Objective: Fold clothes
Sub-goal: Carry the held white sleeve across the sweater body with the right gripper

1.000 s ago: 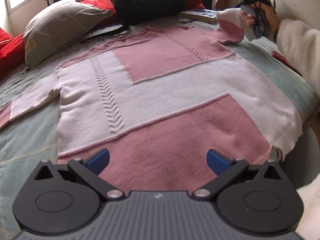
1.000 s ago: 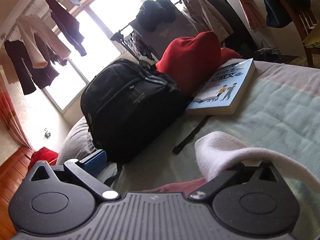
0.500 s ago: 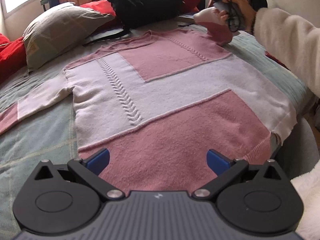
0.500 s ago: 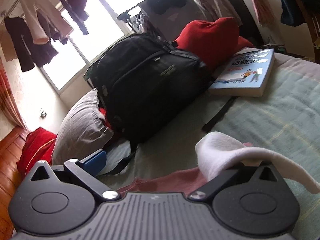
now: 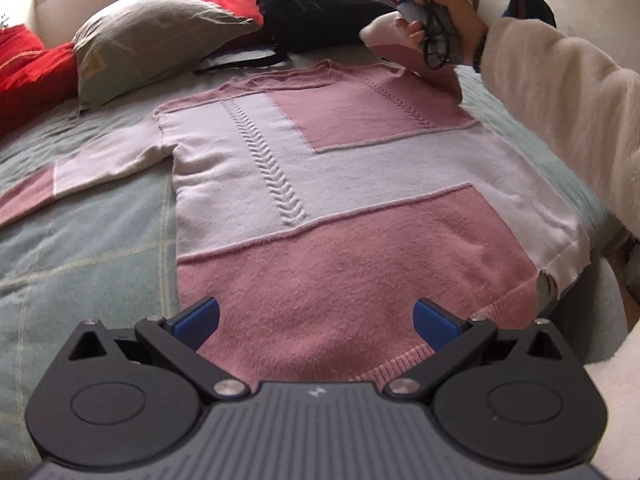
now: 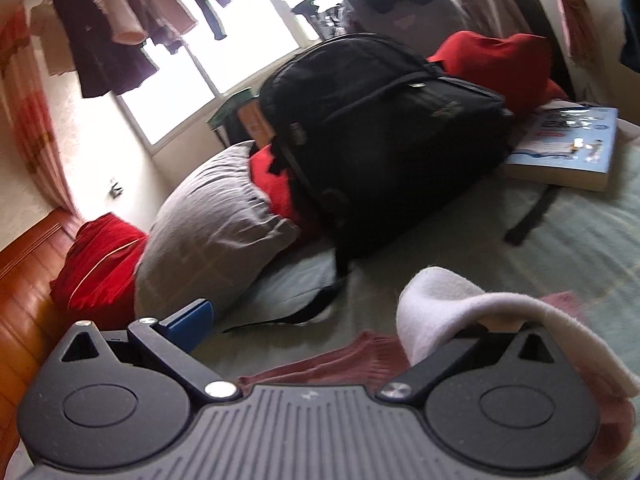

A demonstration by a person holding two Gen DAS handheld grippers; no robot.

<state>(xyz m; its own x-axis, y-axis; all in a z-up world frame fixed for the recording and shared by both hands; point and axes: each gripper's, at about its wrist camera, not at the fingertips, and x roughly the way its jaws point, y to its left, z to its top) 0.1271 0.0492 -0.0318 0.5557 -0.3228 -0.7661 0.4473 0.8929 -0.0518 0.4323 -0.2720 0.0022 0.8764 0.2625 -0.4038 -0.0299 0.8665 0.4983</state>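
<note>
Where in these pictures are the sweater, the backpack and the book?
sweater (image 5: 360,280), left wrist view, on its lower pink panel.
backpack (image 6: 380,128), right wrist view, on its black front.
book (image 6: 568,148), right wrist view, on its blue cover.

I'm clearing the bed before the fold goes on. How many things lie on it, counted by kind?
Sweater: 1
Backpack: 1
Book: 1
Grey pillow: 1
Red cushions: at least 2; how the other red patches group is unclear
Total: at least 6
</note>
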